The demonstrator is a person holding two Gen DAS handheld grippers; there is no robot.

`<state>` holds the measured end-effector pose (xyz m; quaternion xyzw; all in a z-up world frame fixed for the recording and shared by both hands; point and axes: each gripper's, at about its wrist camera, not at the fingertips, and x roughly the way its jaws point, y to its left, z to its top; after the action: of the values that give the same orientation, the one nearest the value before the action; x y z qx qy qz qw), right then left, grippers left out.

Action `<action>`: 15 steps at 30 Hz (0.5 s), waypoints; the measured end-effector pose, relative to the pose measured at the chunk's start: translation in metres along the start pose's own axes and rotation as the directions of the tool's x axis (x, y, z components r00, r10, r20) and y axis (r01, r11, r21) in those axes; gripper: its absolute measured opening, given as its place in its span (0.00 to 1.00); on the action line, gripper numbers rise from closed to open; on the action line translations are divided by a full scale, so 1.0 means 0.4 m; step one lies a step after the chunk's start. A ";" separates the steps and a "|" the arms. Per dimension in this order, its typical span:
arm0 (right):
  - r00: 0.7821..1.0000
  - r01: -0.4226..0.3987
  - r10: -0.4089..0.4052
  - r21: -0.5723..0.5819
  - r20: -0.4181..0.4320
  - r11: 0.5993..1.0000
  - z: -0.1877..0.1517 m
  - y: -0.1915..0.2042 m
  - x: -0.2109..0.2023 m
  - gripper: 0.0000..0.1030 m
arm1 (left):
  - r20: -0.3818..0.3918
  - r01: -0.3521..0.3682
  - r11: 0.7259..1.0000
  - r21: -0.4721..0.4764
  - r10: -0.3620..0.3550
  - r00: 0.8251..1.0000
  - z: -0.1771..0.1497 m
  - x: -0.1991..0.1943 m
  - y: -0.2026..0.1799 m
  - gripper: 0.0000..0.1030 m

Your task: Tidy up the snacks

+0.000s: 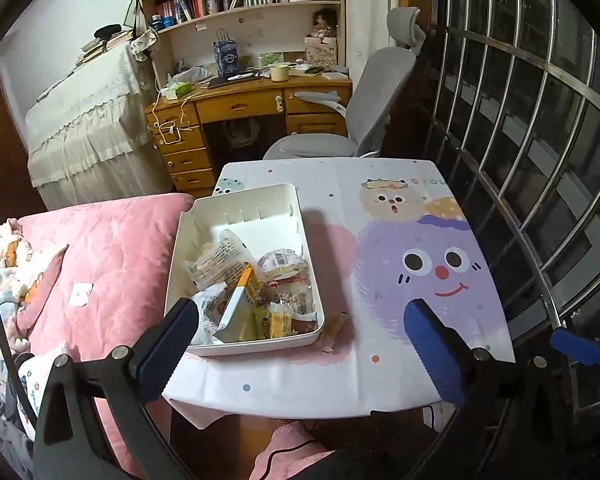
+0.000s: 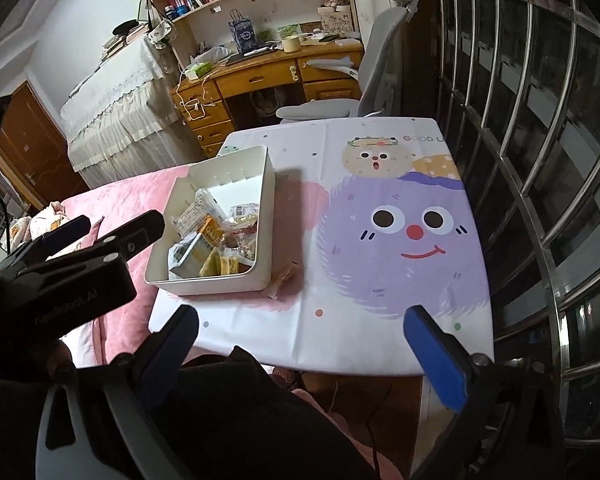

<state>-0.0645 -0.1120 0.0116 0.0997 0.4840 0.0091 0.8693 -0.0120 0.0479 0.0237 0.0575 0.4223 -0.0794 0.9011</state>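
A white plastic bin [image 1: 296, 216] [image 2: 260, 276] stands on the left part of the small table and holds several snack packets, among them a yellow box [image 1: 240, 304] [image 2: 204, 248]. A small orange-brown packet [image 1: 334, 330] [image 2: 282, 278] lies on the tablecloth against the bin's right front corner. My left gripper [image 1: 300, 332] is open and empty, held above the table's near edge in front of the bin; it also shows in the right wrist view [image 2: 100, 228]. My right gripper [image 2: 300, 336] is open and empty, back over the near edge; one fingertip [image 1: 576, 346] shows at right.
The table wears a cartoon tablecloth [image 1: 420, 264] [image 2: 400, 240]. A pink bed [image 1: 112, 248] lies to the left. A grey office chair [image 1: 364, 112], a wooden desk [image 1: 236, 108] and bookshelves stand behind. A metal window grille [image 1: 540, 140] runs along the right.
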 end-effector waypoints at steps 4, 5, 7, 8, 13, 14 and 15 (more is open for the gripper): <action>1.000 0.022 -0.023 0.012 0.015 1.000 0.006 -0.015 0.002 1.00 | -0.009 -0.017 1.000 -0.006 0.016 1.000 -0.006 0.010 -0.007 0.99; 1.000 0.021 -0.022 0.015 0.020 1.000 0.007 -0.018 0.004 1.00 | -0.011 -0.021 1.000 -0.008 0.021 1.000 -0.006 0.011 -0.009 0.99; 0.999 0.015 -0.015 0.019 0.031 1.000 0.009 -0.025 0.004 1.00 | -0.013 -0.026 1.000 -0.014 0.026 1.000 -0.006 0.014 -0.010 0.99; 0.999 0.014 -0.014 0.019 0.034 1.000 0.010 -0.027 0.004 1.00 | -0.017 -0.028 0.999 -0.016 0.028 0.999 -0.007 0.018 -0.011 0.99; 1.000 0.007 -0.007 0.019 0.030 1.000 0.006 -0.037 0.014 1.00 | -0.033 -0.026 1.000 -0.011 0.026 0.999 -0.010 0.027 -0.025 0.99; 1.000 0.004 -0.004 0.020 0.029 1.000 0.006 -0.039 0.015 1.00 | -0.033 -0.028 1.000 -0.009 0.027 0.999 -0.009 0.028 -0.028 0.99; 1.000 0.002 -0.002 0.020 0.029 1.000 0.005 -0.038 0.016 1.00 | -0.033 -0.027 1.000 -0.006 0.027 0.999 -0.008 0.028 -0.031 0.99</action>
<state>-0.0605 -0.1267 0.0046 0.1081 0.4715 0.0019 0.8752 -0.0098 0.0351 0.0125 0.0617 0.4364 -0.0650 0.8953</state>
